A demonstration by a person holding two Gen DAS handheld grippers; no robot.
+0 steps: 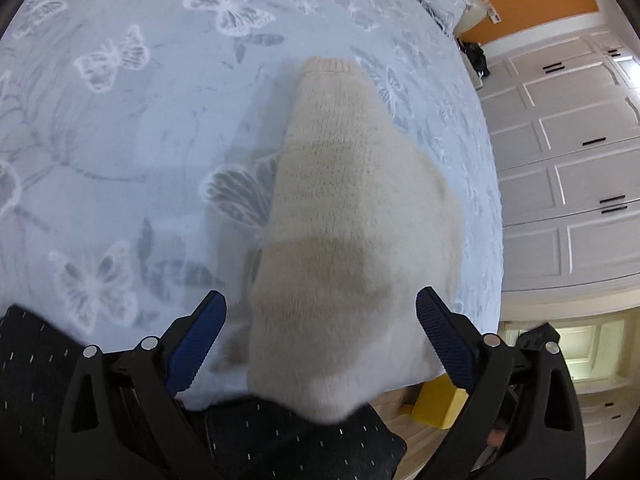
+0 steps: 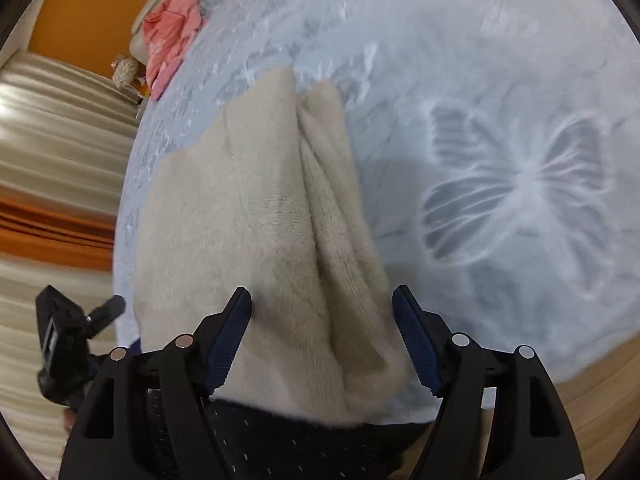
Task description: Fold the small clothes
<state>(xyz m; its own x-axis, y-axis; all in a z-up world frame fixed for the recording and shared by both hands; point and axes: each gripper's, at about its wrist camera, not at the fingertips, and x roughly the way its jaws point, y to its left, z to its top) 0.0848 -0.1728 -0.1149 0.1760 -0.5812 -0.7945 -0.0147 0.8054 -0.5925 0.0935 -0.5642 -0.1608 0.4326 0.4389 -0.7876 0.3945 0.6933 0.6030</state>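
A cream knitted garment point(image 1: 340, 200) lies folded lengthwise on the pale blue butterfly bedspread point(image 1: 120, 140), its near end hanging over the bed's edge. My left gripper point(image 1: 320, 294) stands open just above that near end, with its blue pads point(image 1: 196, 344) wide on either side of the cloth and not pressing it. In the right wrist view the same garment point(image 2: 248, 208) shows a long crease down its middle. My right gripper point(image 2: 321, 291) is open too. The cloth lies between its pads point(image 2: 228, 340) and is not pinched.
A pink garment point(image 2: 172, 36) lies at the far corner of the bed. White wardrobe doors point(image 1: 568, 160) stand beside the bed, with a yellow object point(image 1: 436, 404) on the wooden floor. Striped curtains point(image 2: 52, 140) hang on the other side. Dark dotted clothing point(image 1: 280, 440) of the person is close below.
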